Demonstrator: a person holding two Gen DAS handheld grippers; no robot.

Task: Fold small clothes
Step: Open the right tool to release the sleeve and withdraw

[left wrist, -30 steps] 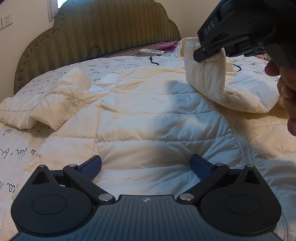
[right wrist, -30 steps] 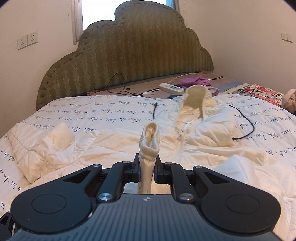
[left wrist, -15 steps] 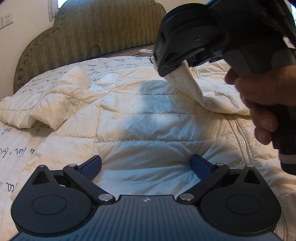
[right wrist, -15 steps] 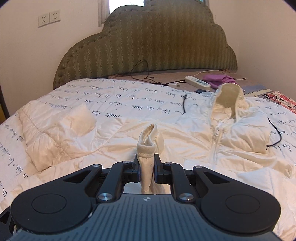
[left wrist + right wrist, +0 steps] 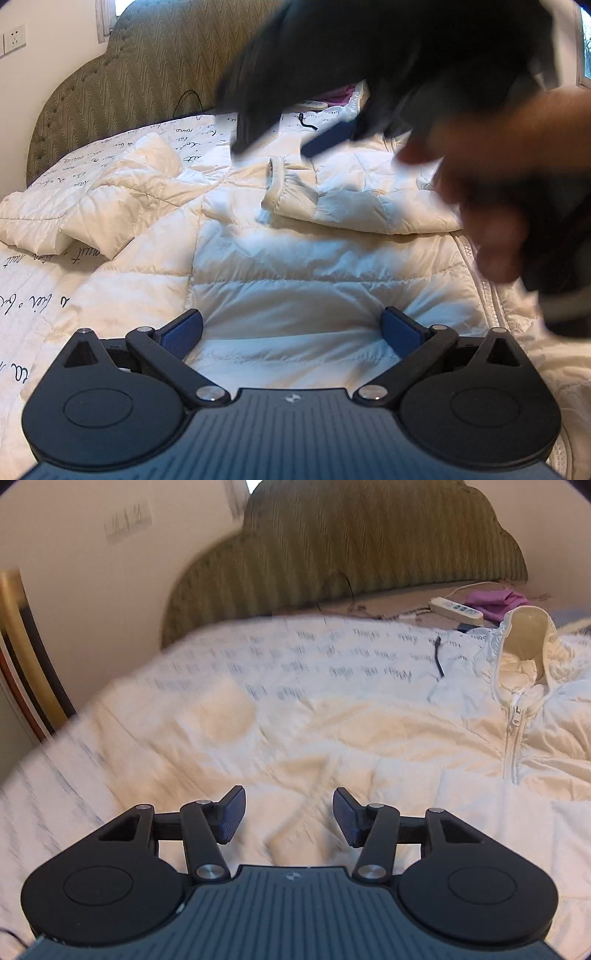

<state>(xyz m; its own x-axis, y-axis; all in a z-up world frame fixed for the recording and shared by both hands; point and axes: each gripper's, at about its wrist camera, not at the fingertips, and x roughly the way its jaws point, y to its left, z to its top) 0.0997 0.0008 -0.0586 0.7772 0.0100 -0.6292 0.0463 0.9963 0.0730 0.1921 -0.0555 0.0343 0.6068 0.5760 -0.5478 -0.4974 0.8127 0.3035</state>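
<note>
A cream-white puffer jacket point(image 5: 295, 266) lies spread on the bed. Its right sleeve point(image 5: 351, 195) lies folded across the chest, cuff pointing left. Its left sleeve point(image 5: 110, 199) lies out to the left. My left gripper point(image 5: 291, 332) is open and empty, low over the jacket's lower body. My right gripper point(image 5: 289, 818) is open and empty above the jacket; in the left wrist view it shows blurred point(image 5: 332, 140) just above the folded sleeve, with the hand holding it. The jacket's collar and zip point(image 5: 517, 686) show at the right of the right wrist view.
The bed has a white quilt with black script point(image 5: 33, 254) and a green padded headboard point(image 5: 369, 546). A white power strip point(image 5: 456, 609), a purple cloth point(image 5: 495, 600) and a black cable point(image 5: 437, 653) lie near the bed's head.
My right gripper carried the sleeve cuff leftward over the jacket's chest, then opened and let it go. The sleeve now lies folded on the jacket. My left gripper has not moved.
</note>
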